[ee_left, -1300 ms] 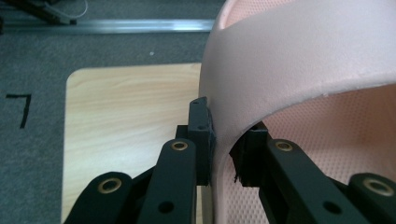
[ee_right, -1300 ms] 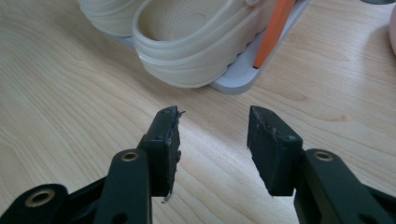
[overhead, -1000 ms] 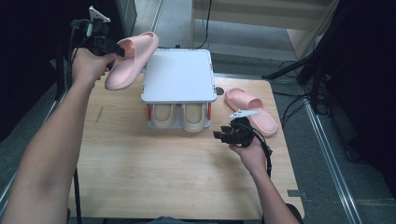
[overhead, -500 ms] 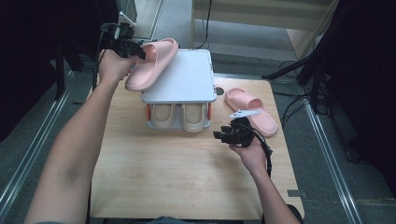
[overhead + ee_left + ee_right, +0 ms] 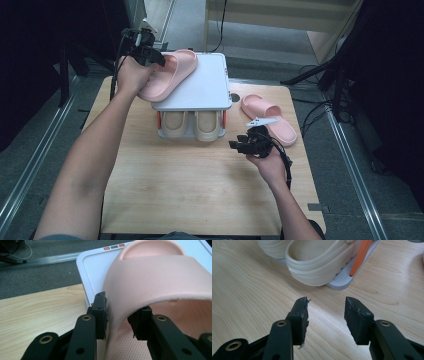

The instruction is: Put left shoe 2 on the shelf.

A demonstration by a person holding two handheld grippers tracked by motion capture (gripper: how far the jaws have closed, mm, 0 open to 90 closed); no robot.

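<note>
Pink foam slipper, probably light and squashy; left gripper jaws just widening, loosely straddling its strap at six o'clock; right gripper gapes empty.

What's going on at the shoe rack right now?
The left hand-held gripper has a pink slipper on the white rack's top shelf; its jaws have just been opening around the strap. The right hand-held gripper hovers open over the table, near the beige clogs. The second pink slipper lies beside the rack.

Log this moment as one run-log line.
left hand-held gripper: jaws just opening, pink slipper strap between them, slipper on white rack top | right hand-held gripper: open, empty, over table
</note>
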